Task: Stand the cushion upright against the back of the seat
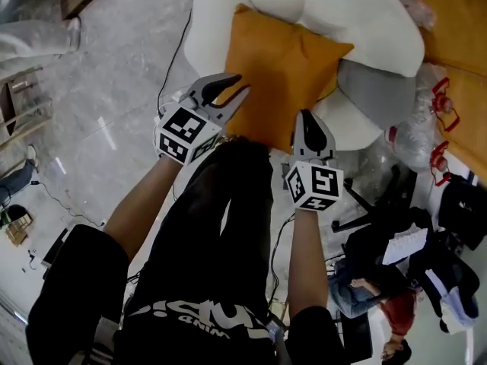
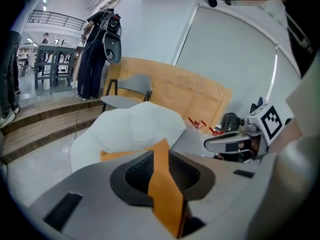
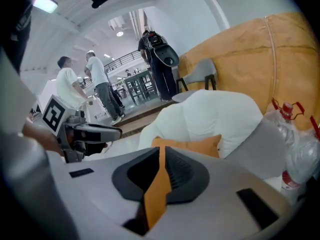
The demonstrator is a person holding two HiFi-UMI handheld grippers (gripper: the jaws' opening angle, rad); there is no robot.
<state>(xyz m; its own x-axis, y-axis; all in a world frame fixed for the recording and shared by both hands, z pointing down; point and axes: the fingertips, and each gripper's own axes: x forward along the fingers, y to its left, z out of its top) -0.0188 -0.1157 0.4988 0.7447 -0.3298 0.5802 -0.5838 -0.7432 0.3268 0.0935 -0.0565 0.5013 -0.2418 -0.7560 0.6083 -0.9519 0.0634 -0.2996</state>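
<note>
Matt orange cloth cushion (image 1: 285, 71), smooth white upholstered seat (image 1: 358, 21), glossy grey stone-look floor (image 1: 114, 74), clear plastic bottle (image 1: 415, 134)

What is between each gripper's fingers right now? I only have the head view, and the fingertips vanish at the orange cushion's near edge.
Observer: In its own view the right gripper is shut on a thin fold of the orange cushion.
Operator: And the left one?
Observer: The left gripper has cushion fabric between its fingers too, but they stand wider, with a dark gap beside the fold, so it looks loose.
Operator: What's behind the cushion?
Observer: The white seat back rises right behind its top edge. Whether they touch I cannot tell.
</note>
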